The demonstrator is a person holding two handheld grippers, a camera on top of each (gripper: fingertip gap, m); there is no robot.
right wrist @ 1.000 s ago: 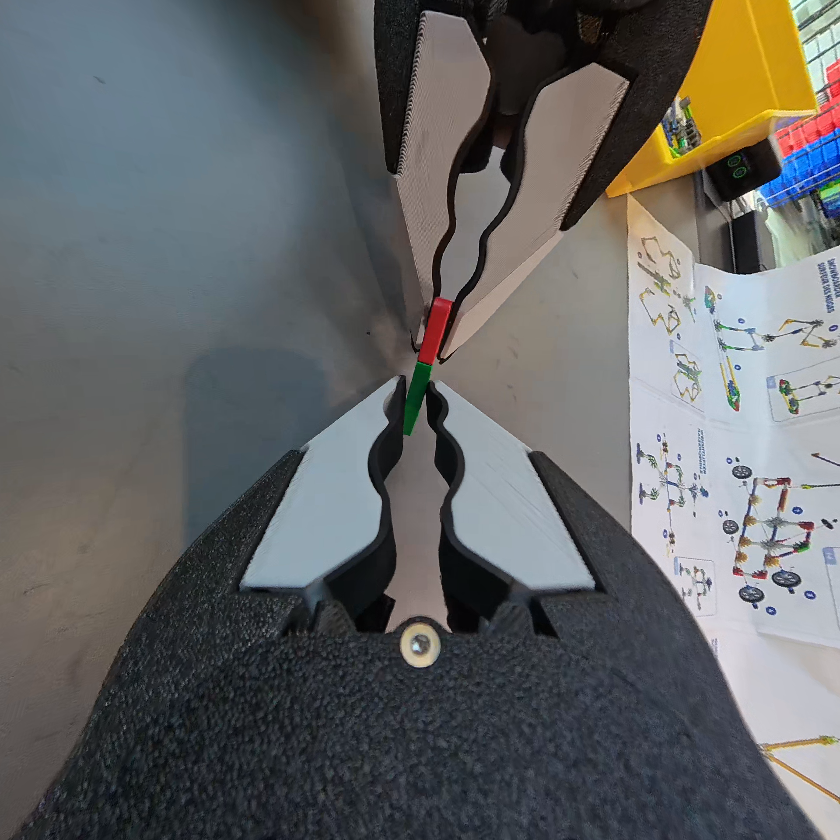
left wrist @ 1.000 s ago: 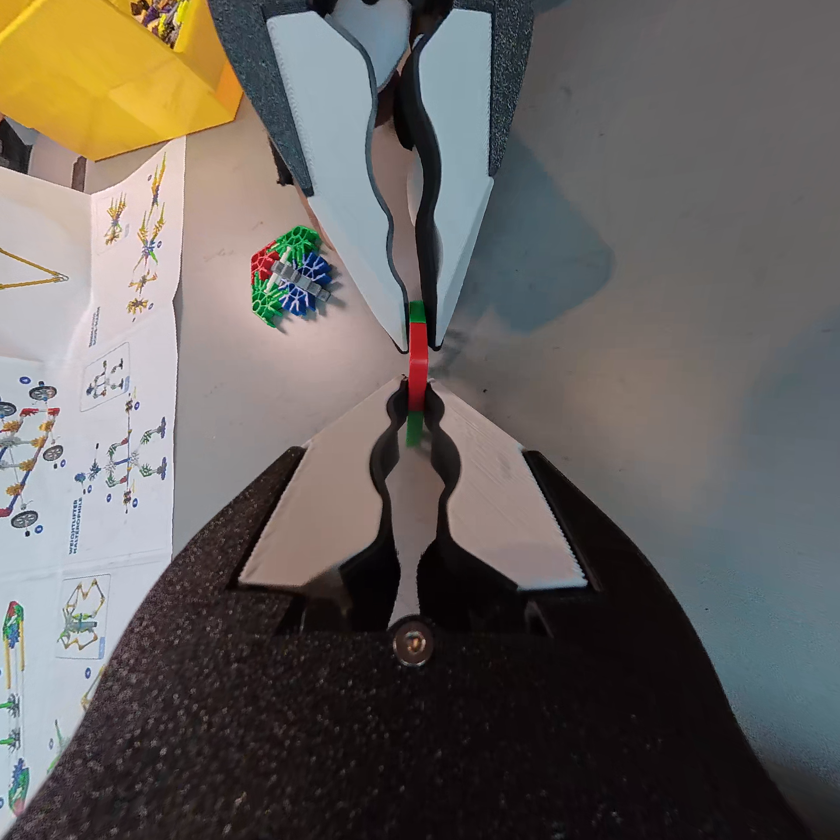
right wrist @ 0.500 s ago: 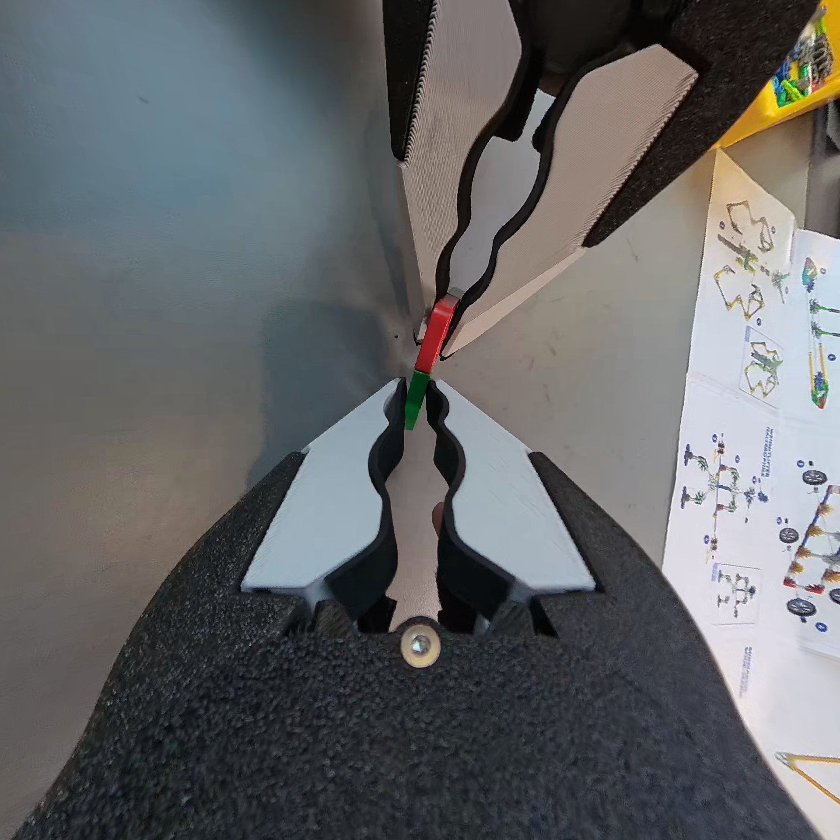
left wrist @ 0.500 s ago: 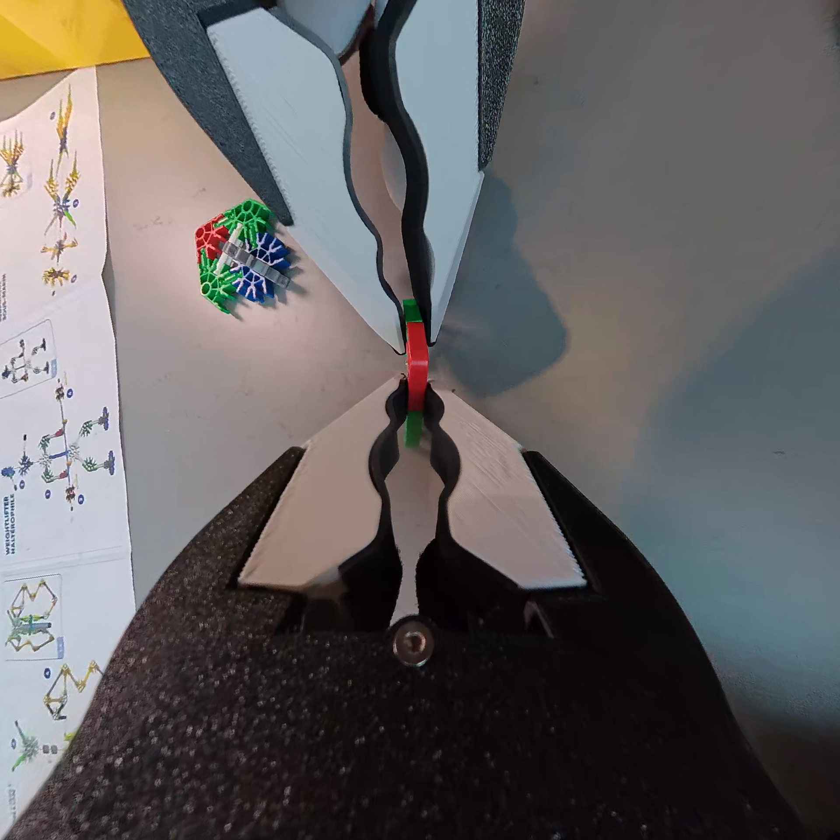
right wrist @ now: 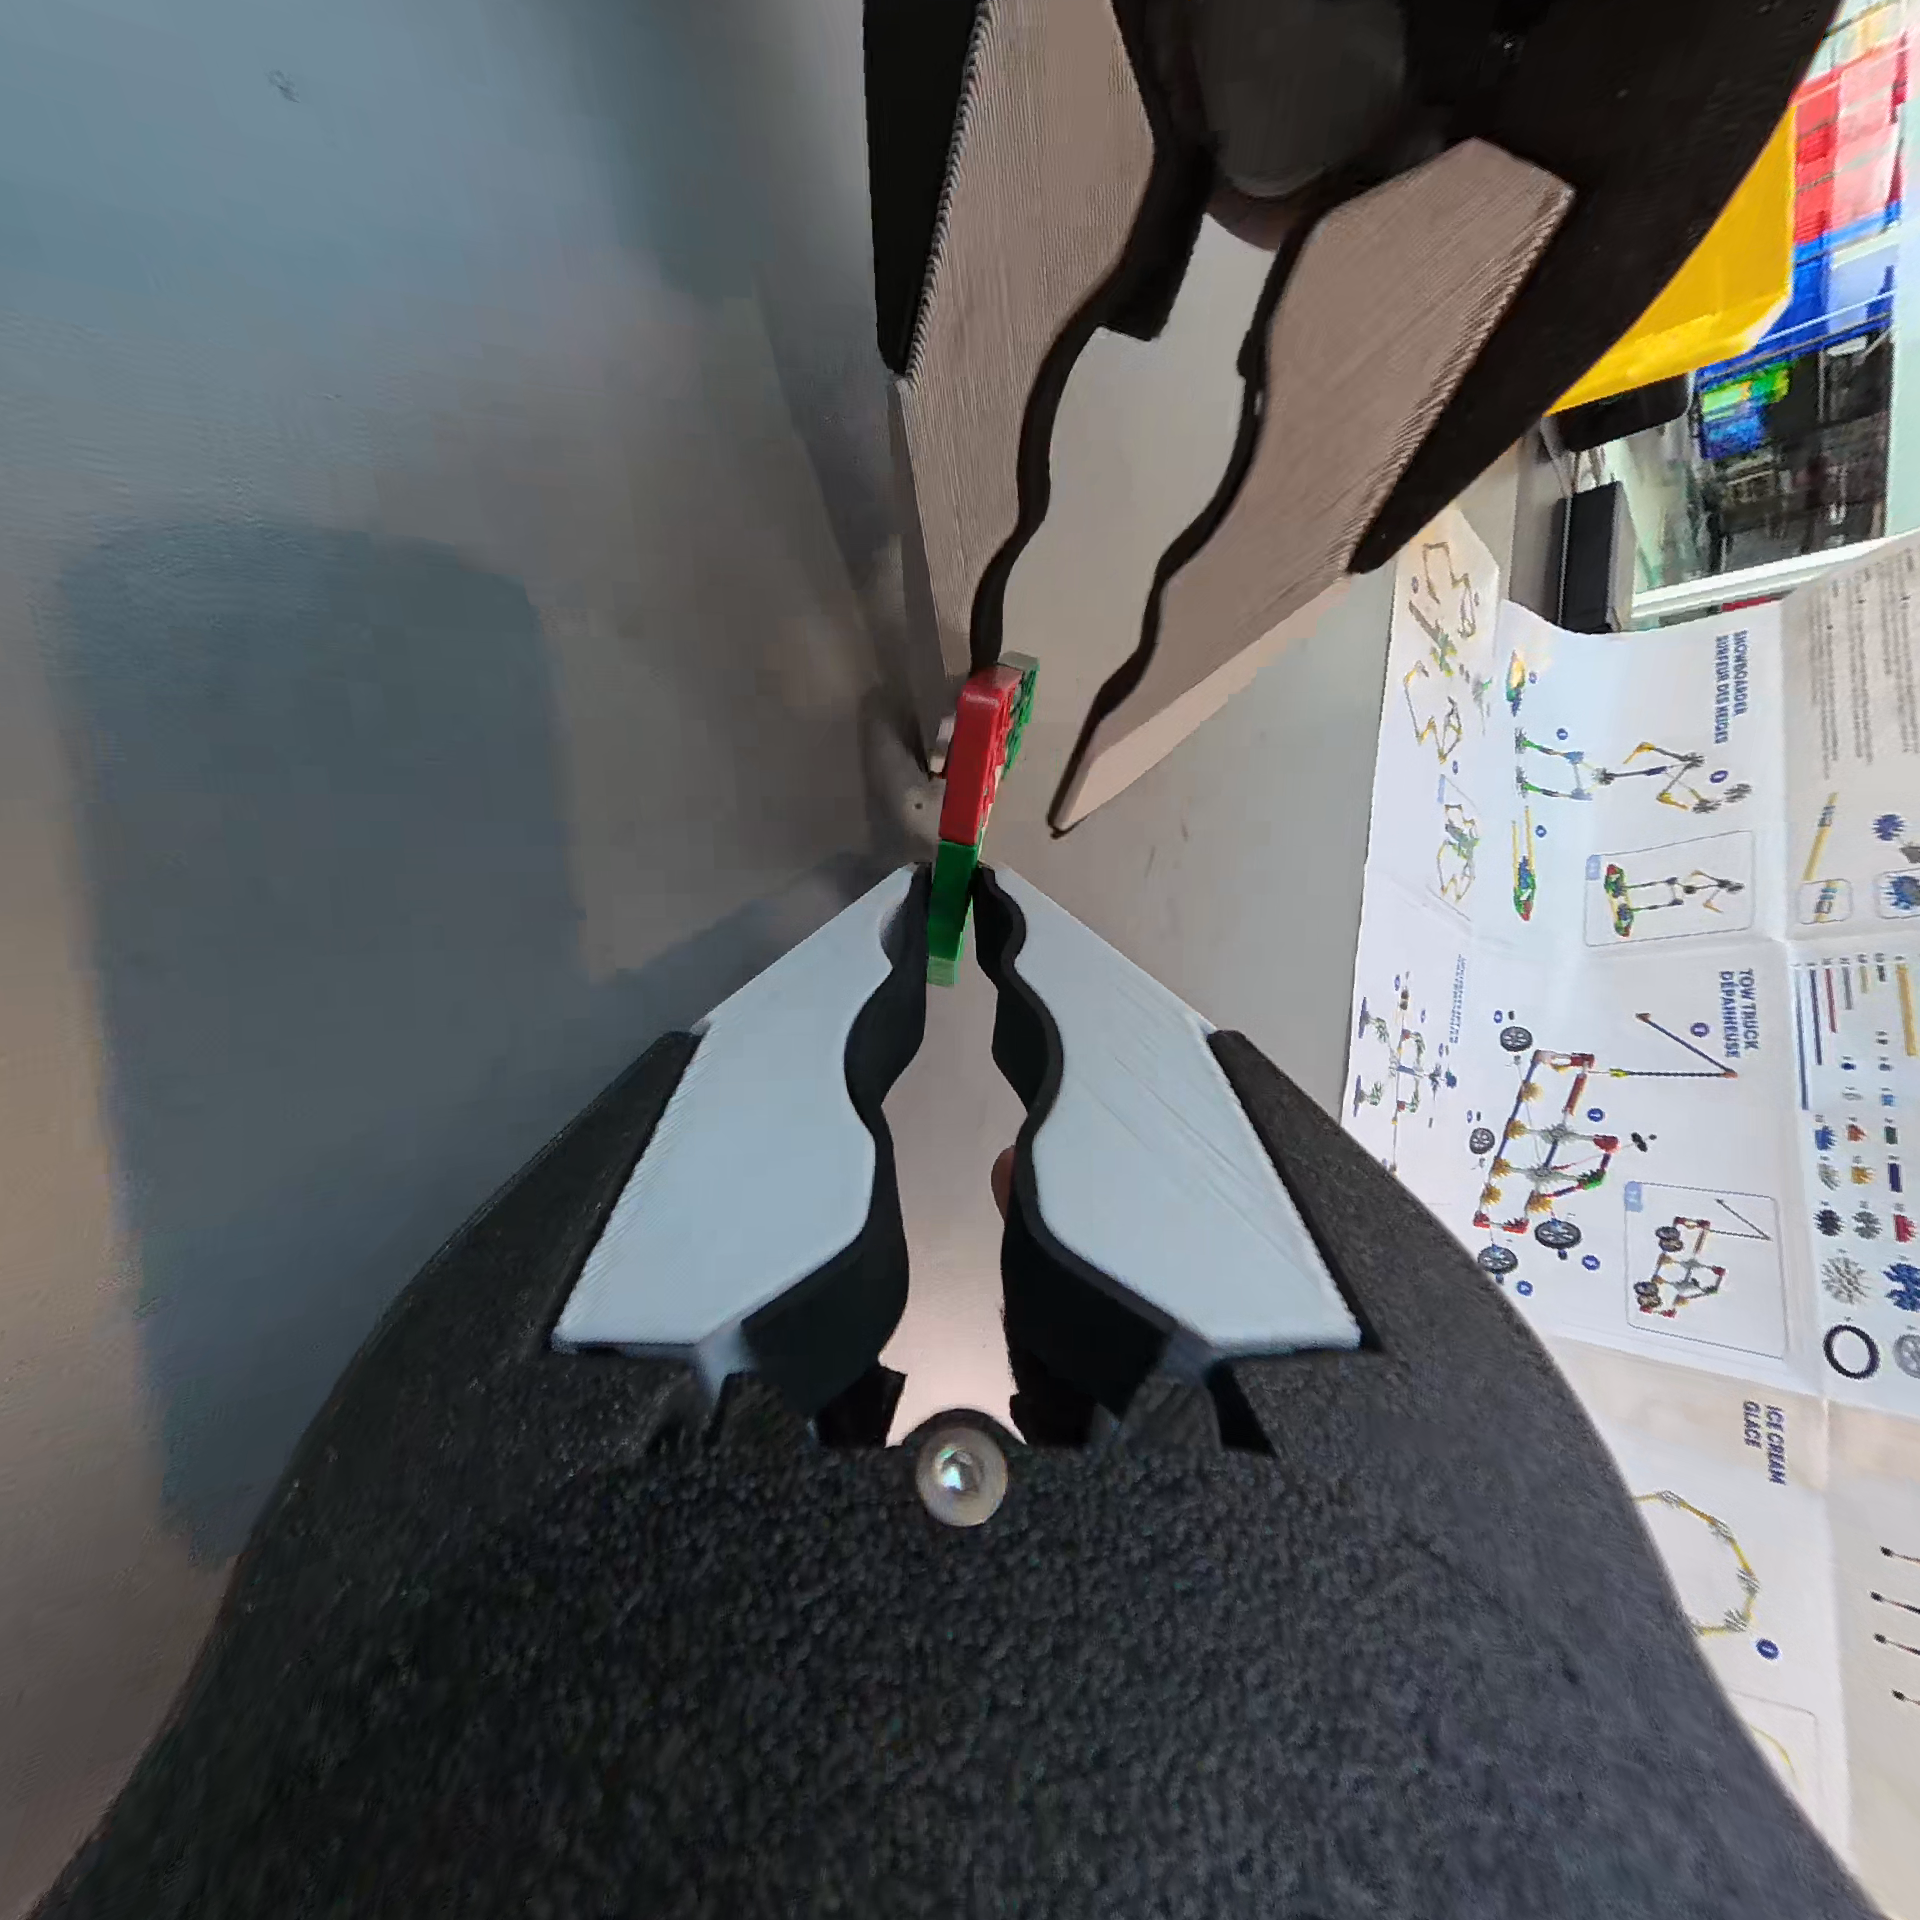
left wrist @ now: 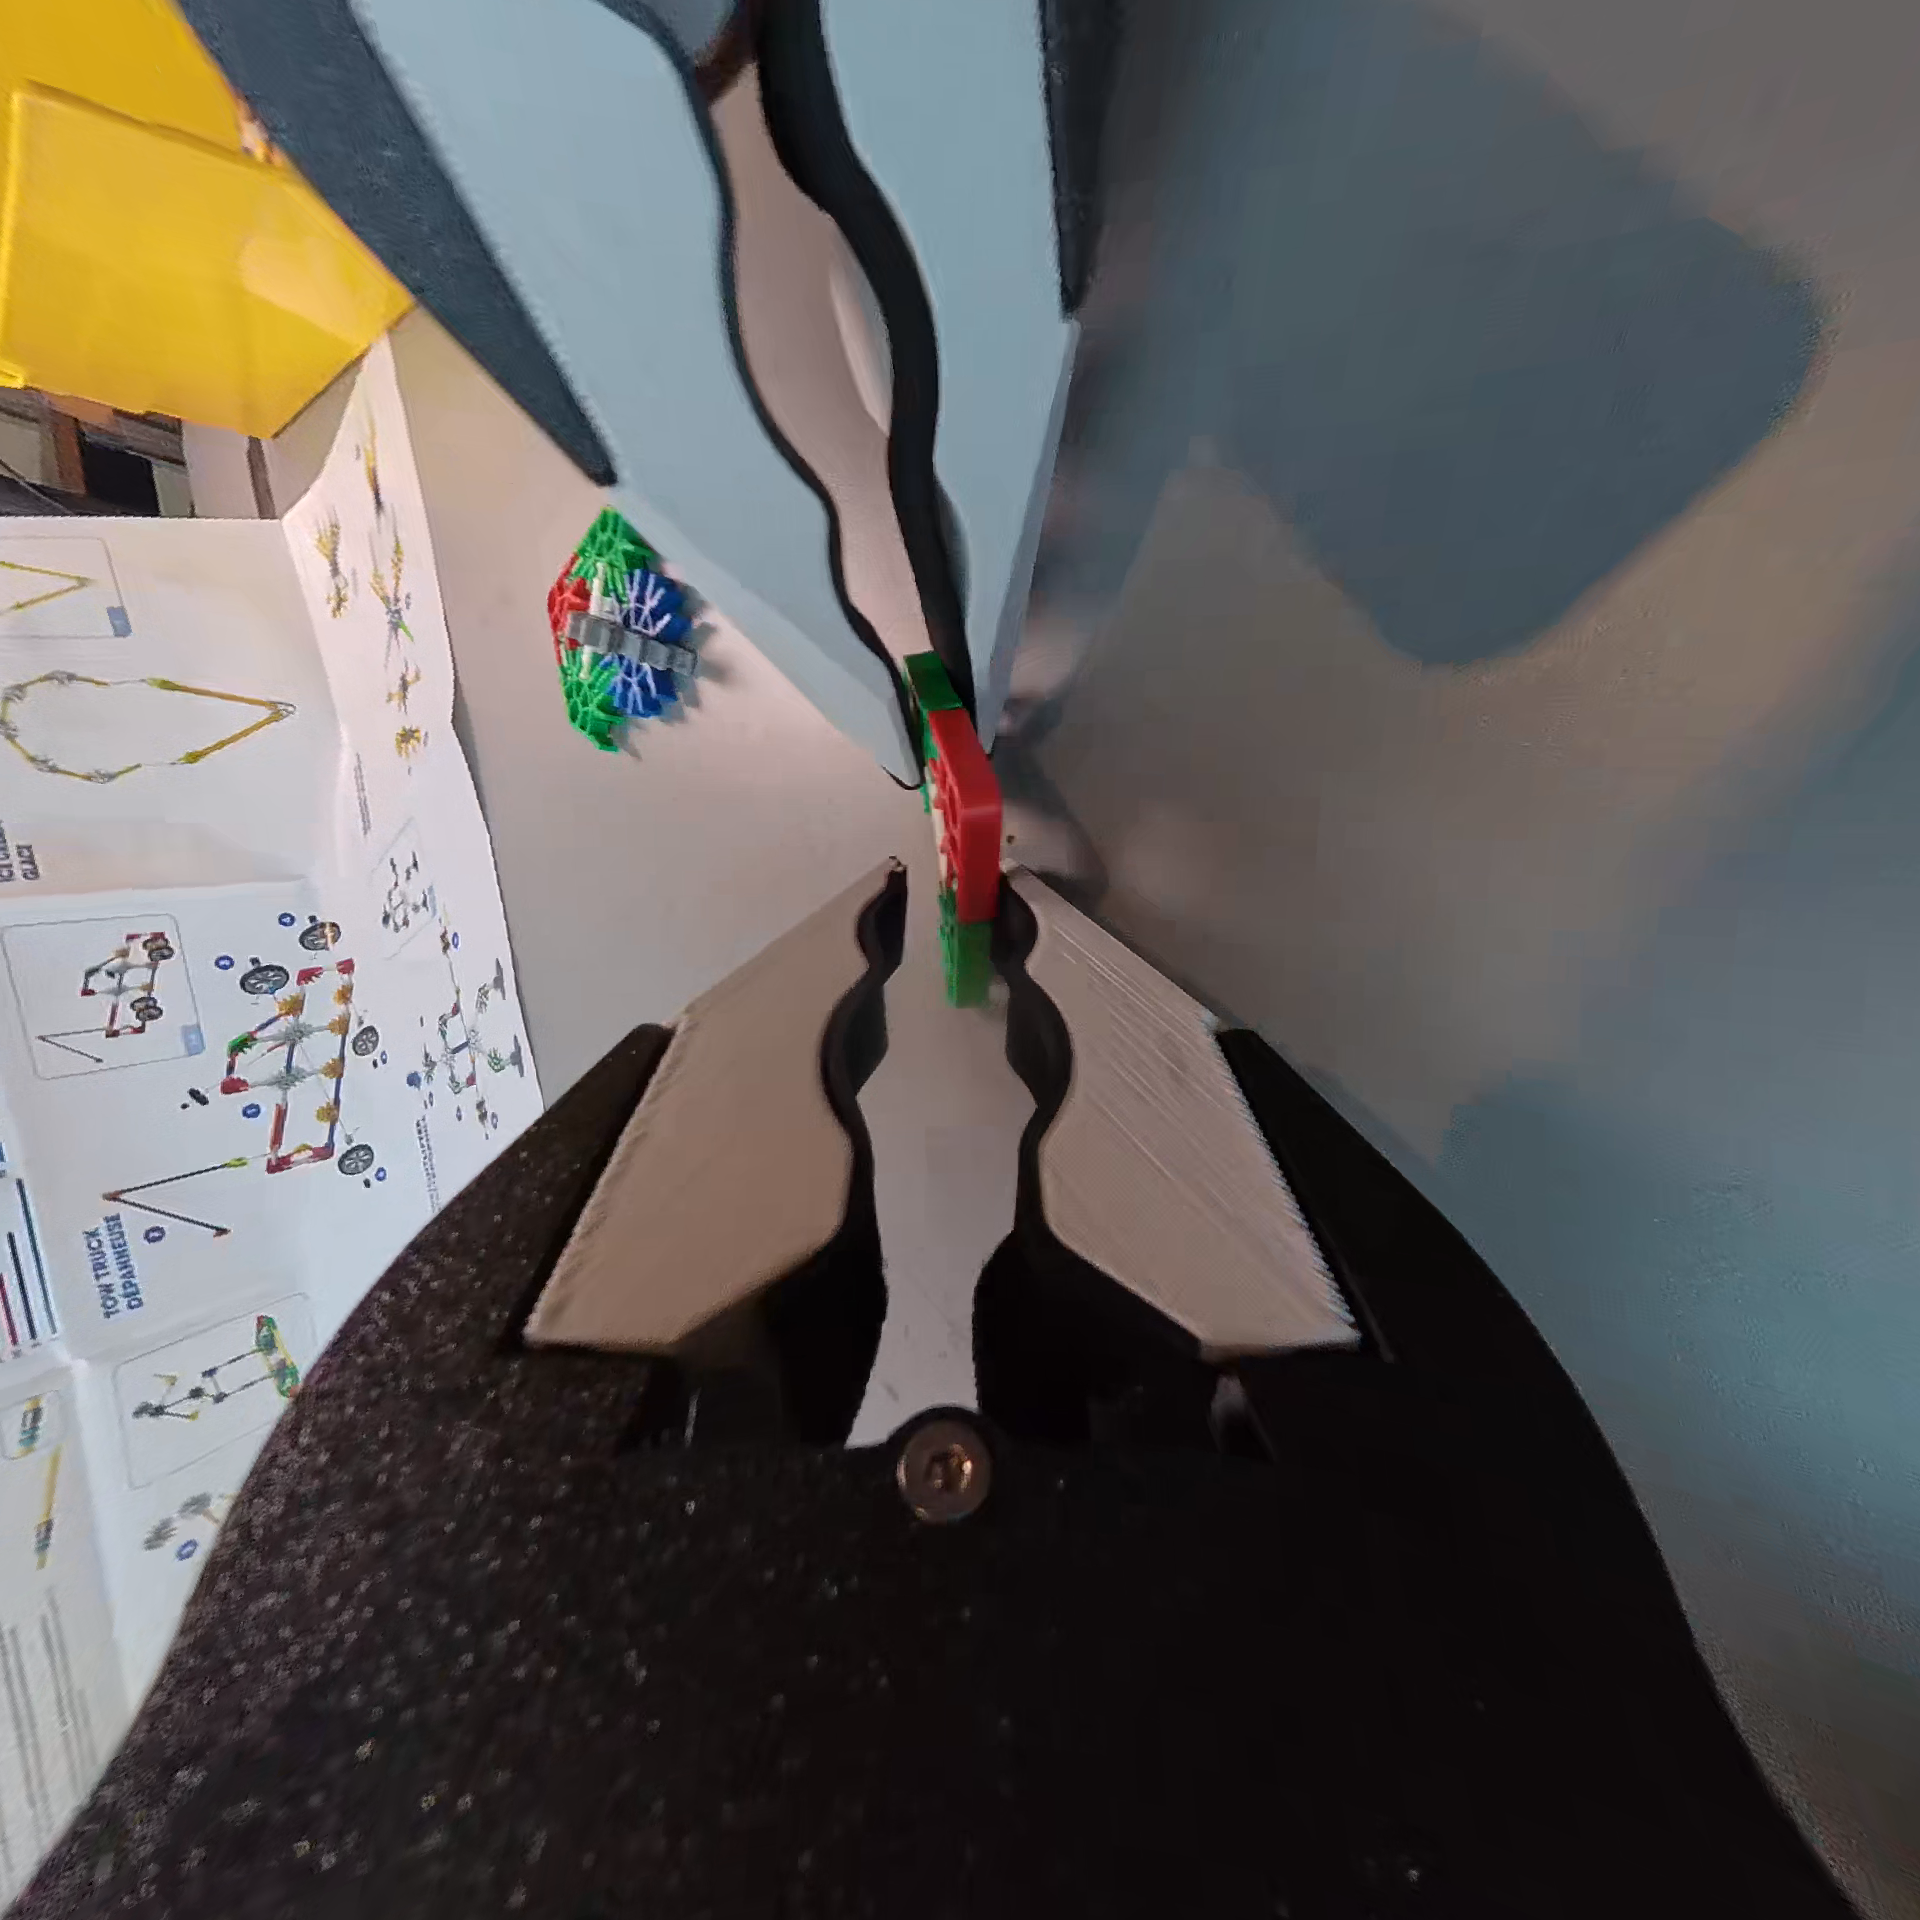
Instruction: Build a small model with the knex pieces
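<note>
A small flat red-and-green connector assembly [left wrist: 971,821] hangs above the grey table between the two grippers, which face each other tip to tip. My left gripper [left wrist: 951,873] is open. Its jaws stand a little apart, and the assembly's green end lies against the right finger. My right gripper [left wrist: 945,727] comes in from the top of the left wrist view. In the right wrist view my right gripper [right wrist: 948,873] is shut on the green end of the assembly [right wrist: 966,758]. The left gripper [right wrist: 992,798] shows above it, spread open around the red end.
A cluster of green, red and blue connectors with a grey rod [left wrist: 618,629] lies on the table. A white instruction sheet [left wrist: 208,831] lies beside it and shows in the right wrist view [right wrist: 1610,987]. A yellow bin [left wrist: 156,260] stands behind the sheet. Both grippers' tips are close together, under 4 cm apart.
My left gripper has opened: its jaws were shut on the assembly and now stand apart. My right gripper keeps its hold. Both views have shifted slightly.
</note>
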